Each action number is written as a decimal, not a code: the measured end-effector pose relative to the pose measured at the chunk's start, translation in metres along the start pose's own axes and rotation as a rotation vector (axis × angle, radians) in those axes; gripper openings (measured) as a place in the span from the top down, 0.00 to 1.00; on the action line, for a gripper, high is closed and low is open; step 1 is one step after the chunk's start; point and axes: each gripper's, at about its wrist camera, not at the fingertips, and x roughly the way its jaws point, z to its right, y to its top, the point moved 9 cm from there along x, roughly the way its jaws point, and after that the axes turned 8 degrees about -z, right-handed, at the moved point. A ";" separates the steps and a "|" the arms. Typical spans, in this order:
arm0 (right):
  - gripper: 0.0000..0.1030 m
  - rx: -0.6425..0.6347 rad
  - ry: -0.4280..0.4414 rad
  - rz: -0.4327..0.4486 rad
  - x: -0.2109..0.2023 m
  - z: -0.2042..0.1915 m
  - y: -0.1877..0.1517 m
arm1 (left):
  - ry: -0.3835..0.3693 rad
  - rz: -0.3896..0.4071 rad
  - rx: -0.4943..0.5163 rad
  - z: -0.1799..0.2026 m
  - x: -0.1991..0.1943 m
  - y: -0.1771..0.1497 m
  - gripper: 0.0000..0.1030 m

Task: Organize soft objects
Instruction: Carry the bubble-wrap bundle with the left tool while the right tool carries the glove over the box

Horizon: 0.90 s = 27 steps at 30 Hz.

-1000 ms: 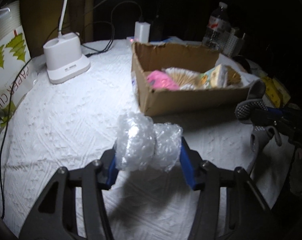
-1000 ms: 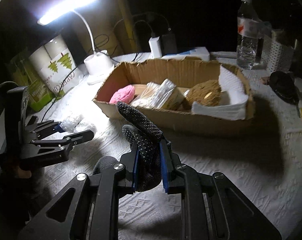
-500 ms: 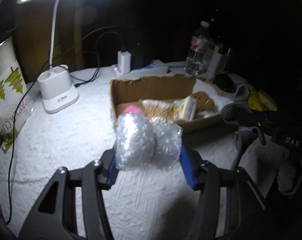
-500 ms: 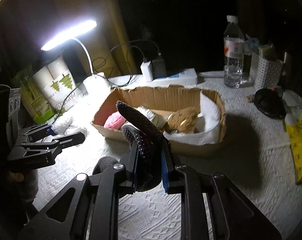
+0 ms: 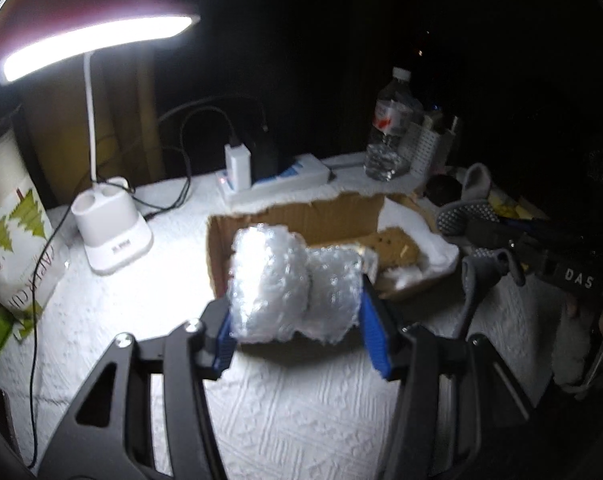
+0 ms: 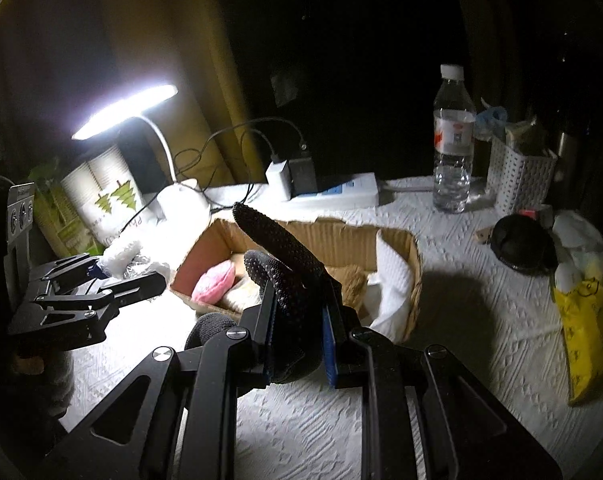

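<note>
My left gripper (image 5: 297, 332) is shut on a roll of clear bubble wrap (image 5: 289, 284) and holds it above the table, in front of the cardboard box (image 5: 301, 220). My right gripper (image 6: 299, 340) is shut on a dark dotted work glove (image 6: 285, 264) whose fingers stick up, also raised in front of the box (image 6: 413, 264). The box holds a pink soft item (image 6: 215, 286), a brown soft item (image 6: 353, 280) and white padding (image 6: 393, 280). In the right wrist view the left gripper (image 6: 113, 276) is at the left with the wrap. In the left wrist view the glove (image 5: 473, 240) hangs at the right.
A lit white desk lamp (image 5: 109, 236) stands at the back left beside a paper cup pack (image 5: 9, 236). A power strip with chargers (image 6: 325, 192), a water bottle (image 6: 453, 148), a white basket (image 6: 521, 176), a black round object (image 6: 521, 248) and a yellow bag (image 6: 589, 320) are behind and right.
Both grippers have risen and drawn back from the box with their loads still held. The box looks smaller and lower; the lamp head is now in both views.
</note>
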 end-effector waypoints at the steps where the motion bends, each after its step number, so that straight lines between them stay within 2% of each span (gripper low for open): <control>1: 0.81 0.004 -0.001 0.007 -0.001 0.002 0.003 | 0.000 0.005 -0.001 0.000 0.000 0.003 0.48; 10: 0.81 0.013 0.007 0.046 0.006 0.011 0.026 | -0.003 0.046 0.003 -0.003 0.007 0.031 0.48; 14: 0.81 0.011 0.006 0.063 0.011 0.014 0.040 | -0.012 0.066 -0.034 -0.010 0.012 0.043 0.48; 21: 0.80 0.065 0.010 0.095 0.025 0.023 0.063 | -0.029 0.066 -0.050 -0.012 0.036 0.053 0.48; 27: 0.80 0.102 -0.003 0.087 0.048 0.033 0.073 | -0.029 0.041 -0.081 -0.019 0.062 0.052 0.48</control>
